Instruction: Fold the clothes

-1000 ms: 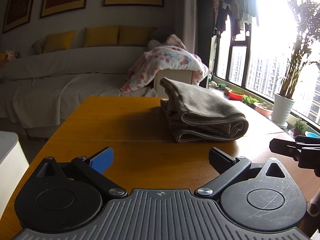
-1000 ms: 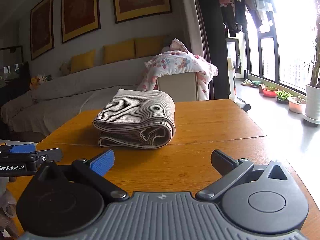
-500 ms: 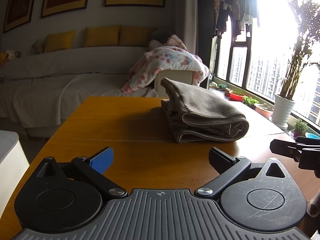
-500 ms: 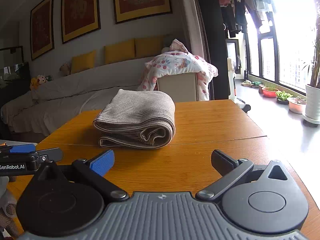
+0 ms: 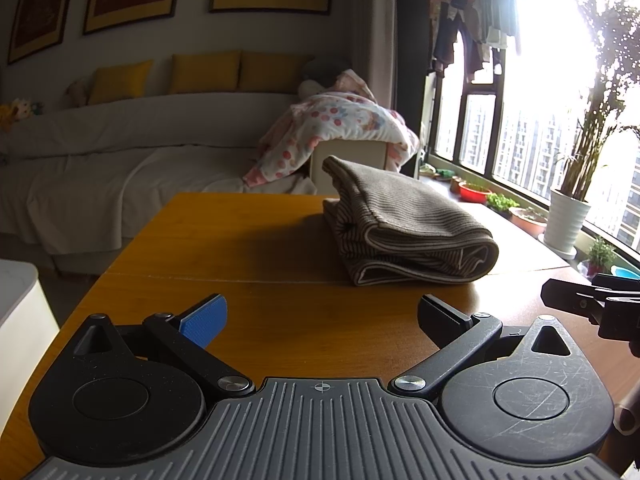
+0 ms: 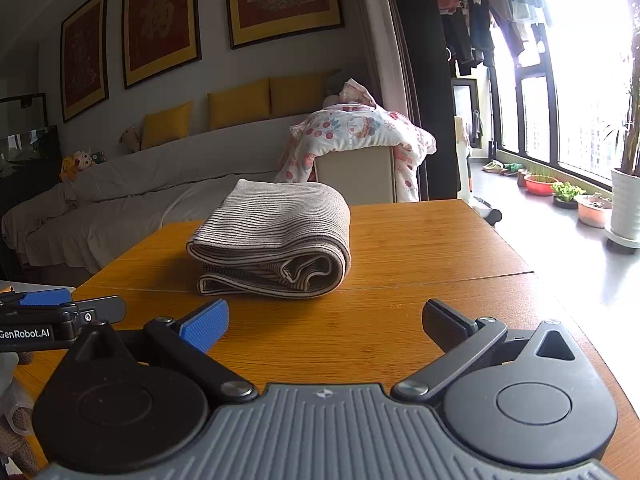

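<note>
While the striped brown garment (image 6: 272,240) lies folded into a thick bundle on the wooden table (image 6: 420,248), both grippers hover low over the near part of the tabletop, well short of it. The left gripper (image 5: 320,316) has its jaws spread wide with nothing between them, and the right gripper (image 6: 326,318) is likewise wide apart and empty. The bundle sits toward the middle of the table, just past the seam that crosses the boards; from the left it appears ahead and to the right, from the right ahead and slightly to the left.

The fabric looks like a soft ribbed knit, probably light and limp, so it would sag and spill open if lifted by one layer. Its rounded fold faces the right side, and the loose edges show in the near face as stacked layers. A sound hold would likely pinch all the layers together at the two near corners, one gripper on each. The folding itself looks close to done.
</note>
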`<state>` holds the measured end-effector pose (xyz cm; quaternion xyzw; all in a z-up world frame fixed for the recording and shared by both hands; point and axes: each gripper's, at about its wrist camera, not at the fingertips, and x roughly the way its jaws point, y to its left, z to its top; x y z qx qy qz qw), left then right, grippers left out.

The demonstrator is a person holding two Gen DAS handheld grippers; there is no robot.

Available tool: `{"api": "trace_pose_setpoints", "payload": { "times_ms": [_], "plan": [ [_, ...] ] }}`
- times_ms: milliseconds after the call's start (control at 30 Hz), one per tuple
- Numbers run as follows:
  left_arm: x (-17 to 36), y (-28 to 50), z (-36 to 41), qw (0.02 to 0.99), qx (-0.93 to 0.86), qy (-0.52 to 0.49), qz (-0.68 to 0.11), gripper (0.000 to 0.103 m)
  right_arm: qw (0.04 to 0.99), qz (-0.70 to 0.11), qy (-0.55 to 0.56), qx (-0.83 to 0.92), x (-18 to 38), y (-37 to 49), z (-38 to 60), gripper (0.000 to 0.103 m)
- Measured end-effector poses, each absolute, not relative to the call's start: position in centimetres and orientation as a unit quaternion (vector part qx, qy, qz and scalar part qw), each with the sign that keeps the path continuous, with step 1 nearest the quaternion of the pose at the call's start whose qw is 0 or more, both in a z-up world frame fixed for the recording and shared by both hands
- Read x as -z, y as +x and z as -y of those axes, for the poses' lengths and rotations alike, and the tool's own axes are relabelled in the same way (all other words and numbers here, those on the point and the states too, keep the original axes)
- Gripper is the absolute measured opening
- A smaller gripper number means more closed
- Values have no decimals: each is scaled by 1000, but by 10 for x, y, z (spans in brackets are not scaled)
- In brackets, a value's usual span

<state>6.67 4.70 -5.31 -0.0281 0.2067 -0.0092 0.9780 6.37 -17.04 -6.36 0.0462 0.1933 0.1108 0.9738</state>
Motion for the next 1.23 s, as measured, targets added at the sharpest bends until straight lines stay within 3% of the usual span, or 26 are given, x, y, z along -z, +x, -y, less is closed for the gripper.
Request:
{"api": "trace_pose_setpoints", "payload": {
  "times_ms": [767,1233],
  "plan": [
    [49,62,-47,976,8,-32,-215,103,973,-197,42,-110,64,66,168,103],
    [24,44,-56,986,-14,-36,-163,103,971,-219,12,-100,56,74,159,103]
  ]
}}
